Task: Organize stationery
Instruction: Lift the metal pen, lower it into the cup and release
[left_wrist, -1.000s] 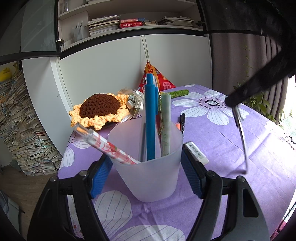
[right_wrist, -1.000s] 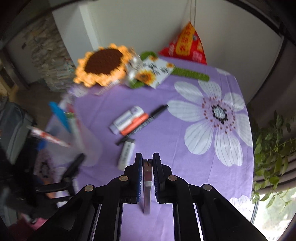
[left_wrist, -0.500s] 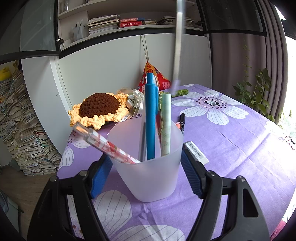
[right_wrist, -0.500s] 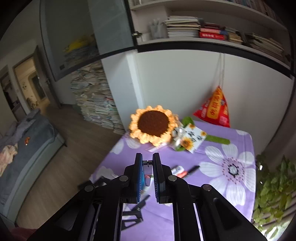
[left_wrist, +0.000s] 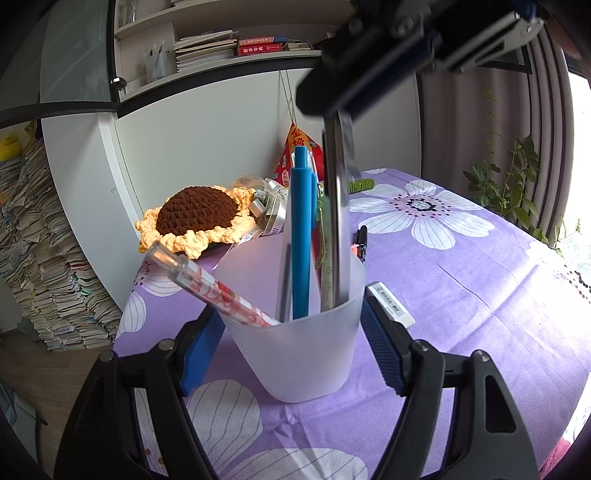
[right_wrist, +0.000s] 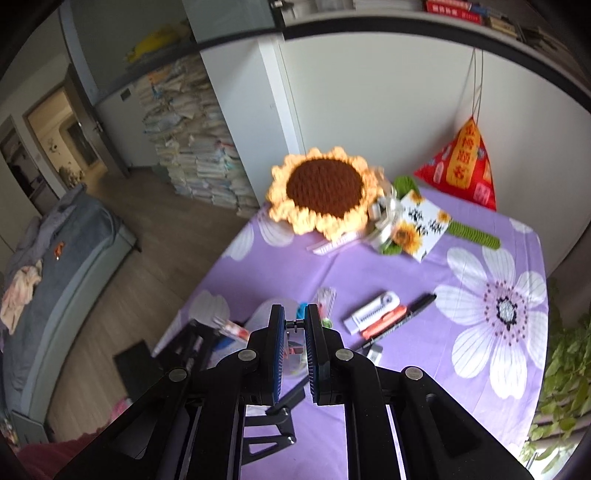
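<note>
We have the frosted cup (left_wrist: 295, 354) standing upright on the purple flowered tablecloth (left_wrist: 480, 295), and our left gripper (left_wrist: 291, 350) is clamped on it, one blue pad pressed to each side of its wall. Inside the cup we see a blue pen (left_wrist: 301, 236) standing nearly straight, a pale green pen (left_wrist: 325, 258) just beside it, and a clear pen with a red pattern (left_wrist: 210, 290) leaning out over the rim toward the left pad. Above the cup our right gripper (left_wrist: 332, 107) hangs with its jaws pinched together on a slim metal ruler (left_wrist: 338, 214), whose lower end is down inside the cup, close beside the green pen. From the right wrist the cup sits directly under the closed blue pads, and the ruler shows only as a thin sliver between them. Behind the cup, on the cloth, lie a black marker (right_wrist: 400, 323), an orange pen (right_wrist: 384, 321) touching it, and a white correction tape (right_wrist: 371, 312) alongside those; a white eraser (left_wrist: 391, 304) lies just beside the cup, near the right pad of the left gripper. Farther back from the cup we spot a crocheted sunflower (left_wrist: 195, 218) at the table's far edge, and a red pyramid-shaped pouch (right_wrist: 461, 166) against the white cabinet (left_wrist: 203, 129).
</note>
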